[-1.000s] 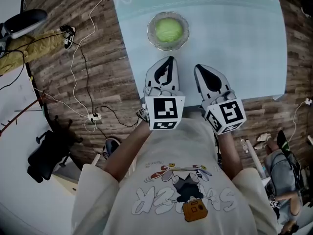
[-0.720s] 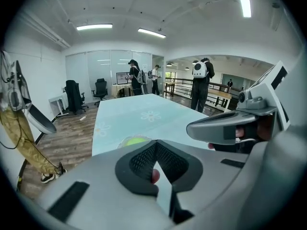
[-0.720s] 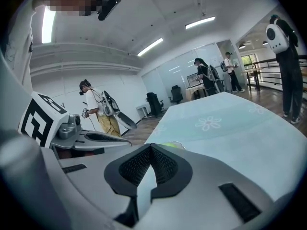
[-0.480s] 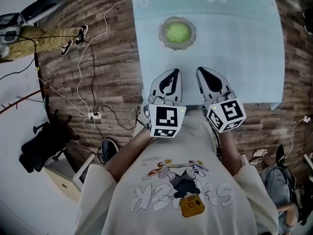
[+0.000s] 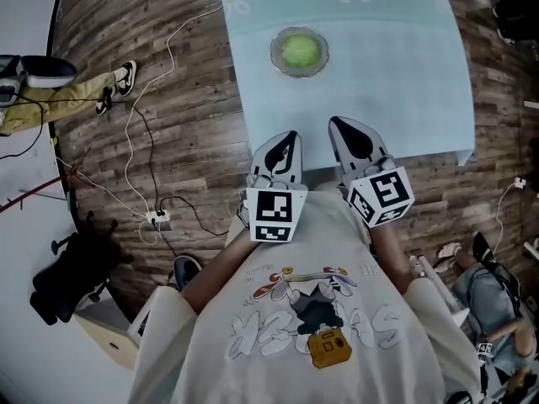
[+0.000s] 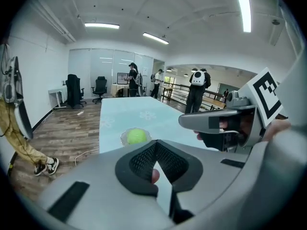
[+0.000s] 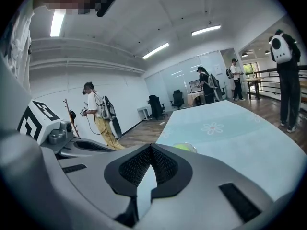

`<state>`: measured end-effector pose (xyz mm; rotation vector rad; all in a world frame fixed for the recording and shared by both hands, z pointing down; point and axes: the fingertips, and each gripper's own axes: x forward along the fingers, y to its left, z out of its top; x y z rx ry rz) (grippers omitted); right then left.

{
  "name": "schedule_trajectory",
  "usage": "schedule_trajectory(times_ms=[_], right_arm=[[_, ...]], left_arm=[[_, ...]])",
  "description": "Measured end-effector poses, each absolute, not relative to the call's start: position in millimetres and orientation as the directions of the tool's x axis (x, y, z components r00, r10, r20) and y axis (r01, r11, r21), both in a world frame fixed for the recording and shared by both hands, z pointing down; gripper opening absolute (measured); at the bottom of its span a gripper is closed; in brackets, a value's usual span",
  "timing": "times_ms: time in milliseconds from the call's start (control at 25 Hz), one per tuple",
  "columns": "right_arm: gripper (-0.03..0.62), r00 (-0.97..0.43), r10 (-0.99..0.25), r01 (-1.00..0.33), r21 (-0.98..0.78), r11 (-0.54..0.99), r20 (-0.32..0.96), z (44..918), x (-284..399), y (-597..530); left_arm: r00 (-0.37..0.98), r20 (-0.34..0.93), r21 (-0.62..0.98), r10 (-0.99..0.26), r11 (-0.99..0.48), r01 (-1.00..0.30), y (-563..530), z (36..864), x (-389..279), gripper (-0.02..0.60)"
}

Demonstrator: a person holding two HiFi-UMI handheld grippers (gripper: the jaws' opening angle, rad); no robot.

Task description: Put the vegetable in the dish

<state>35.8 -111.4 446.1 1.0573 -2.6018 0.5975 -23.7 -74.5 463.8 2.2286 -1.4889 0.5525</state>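
A round green vegetable [image 5: 300, 50] lies in a small glass dish [image 5: 276, 55] on the table with the pale blue cloth [image 5: 404, 82]. Both grippers are held close to the person's chest, at the table's near edge and well short of the dish. My left gripper [image 5: 291, 135] is shut with nothing in it. My right gripper [image 5: 337, 123], beside it, also has its jaws together and empty. In the left gripper view the vegetable [image 6: 136, 136] and dish [image 6: 123, 138] show just beyond the jaw tips [image 6: 155, 144]. In the right gripper view the vegetable [image 7: 183, 147] peeks over the jaws [image 7: 151, 148].
Cables and a power strip [image 5: 157, 218] lie on the wooden floor left of the table. A person's leg and shoe [image 5: 118, 78] are at far left, a black chair base [image 5: 72, 272] lower left, a backpack [image 5: 493, 289] lower right. People stand in the room [image 6: 196, 92].
Both grippers have drawn back from the dish toward the person's body, staying shut and empty. The vegetable has stayed in the dish.
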Motion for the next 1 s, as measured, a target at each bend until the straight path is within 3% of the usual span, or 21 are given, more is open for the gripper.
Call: schedule_trajectory(times_ms=[440, 1000], right_arm=[[0.021, -0.636, -0.653, -0.763, -0.213, 0.61, 0.41, 422.6, -20.6, -26.9], [0.021, -0.537, -0.734, -0.838, -0.168, 0.518, 0.415, 419.7, -23.4, 22.4]], left_arm=[[0.434, 0.471, 0.143, -0.768, -0.419, -0.897, -4.0, 439.4, -74.8, 0.008], [0.51, 0.44, 0.17, -0.739, -0.489, -0.855, 31.6, 441.9, -94.1, 0.008]])
